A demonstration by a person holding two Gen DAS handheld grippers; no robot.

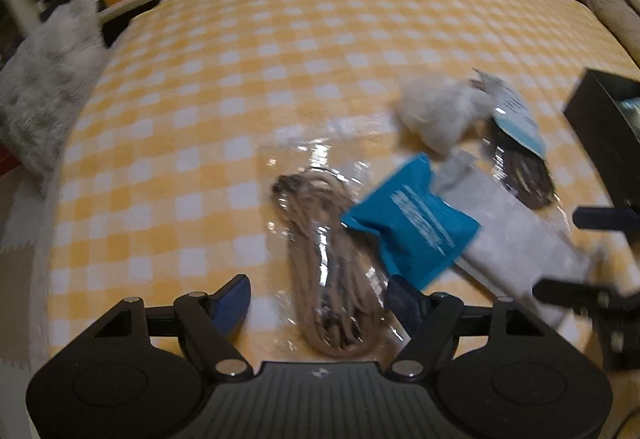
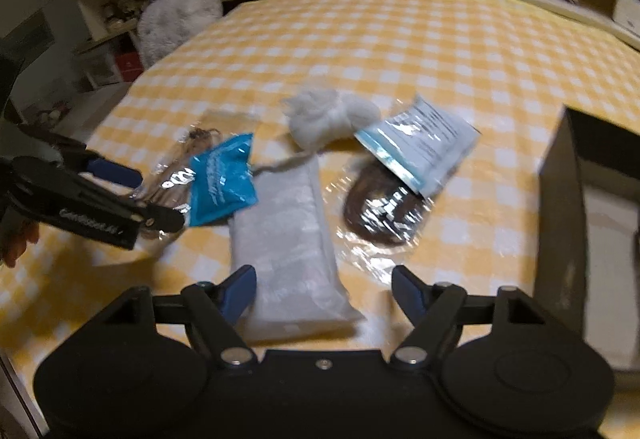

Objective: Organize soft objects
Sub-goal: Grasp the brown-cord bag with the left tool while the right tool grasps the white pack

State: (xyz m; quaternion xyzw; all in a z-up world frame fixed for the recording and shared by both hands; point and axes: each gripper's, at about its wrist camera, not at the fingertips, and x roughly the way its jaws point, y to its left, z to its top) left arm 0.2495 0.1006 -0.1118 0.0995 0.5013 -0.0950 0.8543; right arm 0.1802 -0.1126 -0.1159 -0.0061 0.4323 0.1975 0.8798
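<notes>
Left wrist view: left gripper [image 1: 318, 299] is spread wide, released, nothing clamped. Its jaws straddle the near end of the tan cord bundle [image 1: 324, 271] in clear wrap. Landmark = blue pouch [image 1: 412, 217]. Cord bundle lies just left of the pouch, the pouch corner overlapping its wrap. Grey flat pack [image 1: 516, 235] sits right of the pouch, partly under it. White fluffy wad [image 1: 440, 115] is beyond the pouch; dark cord bundle [image 1: 524, 175] w/ a white-blue label bag [image 1: 516, 119] on it is beyond-right. Black box [image 1: 600, 127] is far right of the pouch. All on the yellow check cloth [image 1: 280, 51].

Right wrist view: right gripper [image 2: 324, 291] also released, wide, its jaws either side of the near end of the grey flat pack [image 2: 288, 235]. Blue pouch [image 2: 222, 179] touches the pack's far-left side. Left gripper [image 2: 156, 195] is at the pouch's left, over the tan cord bundle [image 2: 180, 163]. White fluffy wad [image 2: 328, 119] is beyond the pouch, to the right; dark cord bundle [image 2: 384, 207] + label bag [image 2: 420, 143] are well right of it. Black box [image 2: 568, 199] is far right, open top, likely the bin.

Advice, my read: frames are blurred, so slow down. Left: pinch the cords, not just the slippery film, and lift clear of the pouch so it isn't dragged. Right: grip the pack across its width, near mid-length if poss, since it may sag.
</notes>
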